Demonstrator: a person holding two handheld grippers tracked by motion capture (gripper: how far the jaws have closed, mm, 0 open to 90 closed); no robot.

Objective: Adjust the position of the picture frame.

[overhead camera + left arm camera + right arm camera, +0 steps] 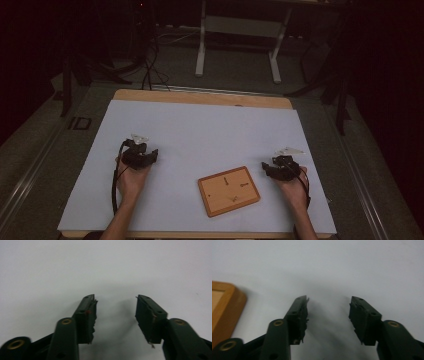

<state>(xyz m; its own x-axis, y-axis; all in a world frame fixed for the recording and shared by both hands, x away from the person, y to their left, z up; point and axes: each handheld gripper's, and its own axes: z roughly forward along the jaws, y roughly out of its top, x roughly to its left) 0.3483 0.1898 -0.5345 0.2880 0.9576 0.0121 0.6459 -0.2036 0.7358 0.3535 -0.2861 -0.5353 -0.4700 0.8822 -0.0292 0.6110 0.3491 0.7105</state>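
We're holding both grippers wide and empty: left gripper (150,154) parked well off the board (229,190), right gripper (266,168) hovering just beside it, probably staging a grab. Board's lying flat on the table (200,130), between our hands.

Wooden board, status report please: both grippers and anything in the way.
Left gripper open, nothing between fingers. Right gripper open, empty, just right of wooden board. Board flat on white sheet, untouched. Nothing in the way.

Wooden board (229,191) smooth, satin; table sheet (200,130) matt white (paper, perhaps); fingers (86,317) matt black, frayed pads.
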